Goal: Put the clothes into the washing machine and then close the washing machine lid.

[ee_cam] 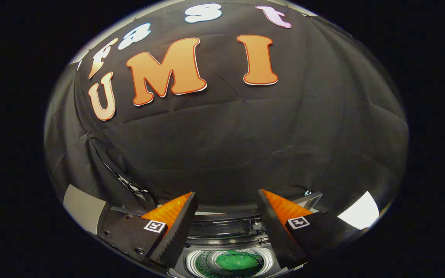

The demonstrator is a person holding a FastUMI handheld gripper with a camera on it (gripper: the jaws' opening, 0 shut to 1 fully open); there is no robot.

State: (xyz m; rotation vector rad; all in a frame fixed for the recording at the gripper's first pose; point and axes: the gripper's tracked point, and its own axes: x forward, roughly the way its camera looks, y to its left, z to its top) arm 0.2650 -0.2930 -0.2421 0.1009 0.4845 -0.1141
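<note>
Green clothes (237, 261) in drum, between spread tool (226, 200) fingers.

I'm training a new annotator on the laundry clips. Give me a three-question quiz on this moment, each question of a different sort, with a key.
1. True or false: the green garment already lies inside the drum of the washing machine.
2. Multiple choice: the fingers of the gripper are A) shut on the garment, B) spread apart and holding nothing, C) pressed on the lid.
3. Fill in: seen from the gripper, the drum opening lies ____ the two fingers.

Key: 1 true. 2 B. 3 below and between; the green garment shows in the gap between the fingers, untouched by them.
</note>
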